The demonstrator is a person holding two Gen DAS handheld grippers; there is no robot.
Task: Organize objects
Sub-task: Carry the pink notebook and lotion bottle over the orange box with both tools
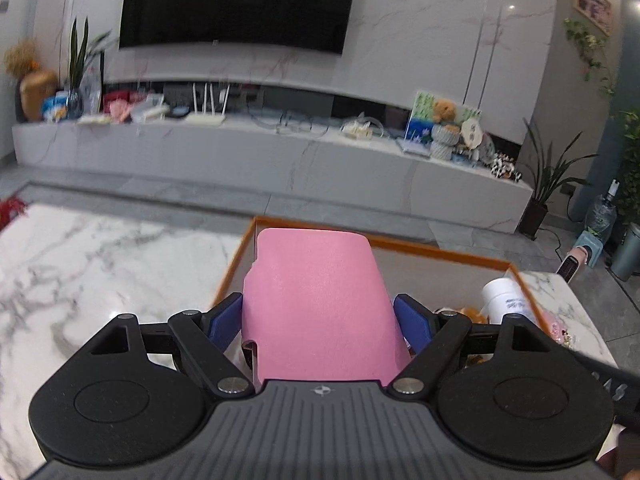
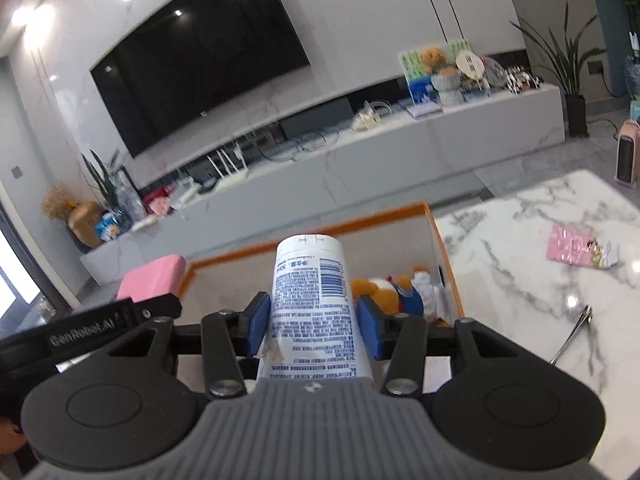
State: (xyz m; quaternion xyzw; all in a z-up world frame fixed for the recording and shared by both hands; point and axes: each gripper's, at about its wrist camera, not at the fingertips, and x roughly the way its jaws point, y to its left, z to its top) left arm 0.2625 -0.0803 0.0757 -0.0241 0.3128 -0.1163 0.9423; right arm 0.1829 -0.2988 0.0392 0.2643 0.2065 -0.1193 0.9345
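My left gripper (image 1: 318, 320) is shut on a pink case (image 1: 316, 304) and holds it over the left end of an orange-rimmed storage box (image 1: 440, 254). My right gripper (image 2: 314, 322) is shut on a white tube with blue print (image 2: 310, 300) and holds it over the same box (image 2: 320, 226). The tube also shows at the right of the left wrist view (image 1: 506, 296). The pink case shows at the left of the right wrist view (image 2: 154, 278). A plush toy (image 2: 380, 292) lies inside the box.
The box stands on a white marble table (image 2: 520, 280). A pink packet (image 2: 580, 248) and a metal tool (image 2: 572, 334) lie on the table to the right. A TV console (image 1: 280, 152) stands beyond, a small heater (image 2: 626, 156) on the floor.
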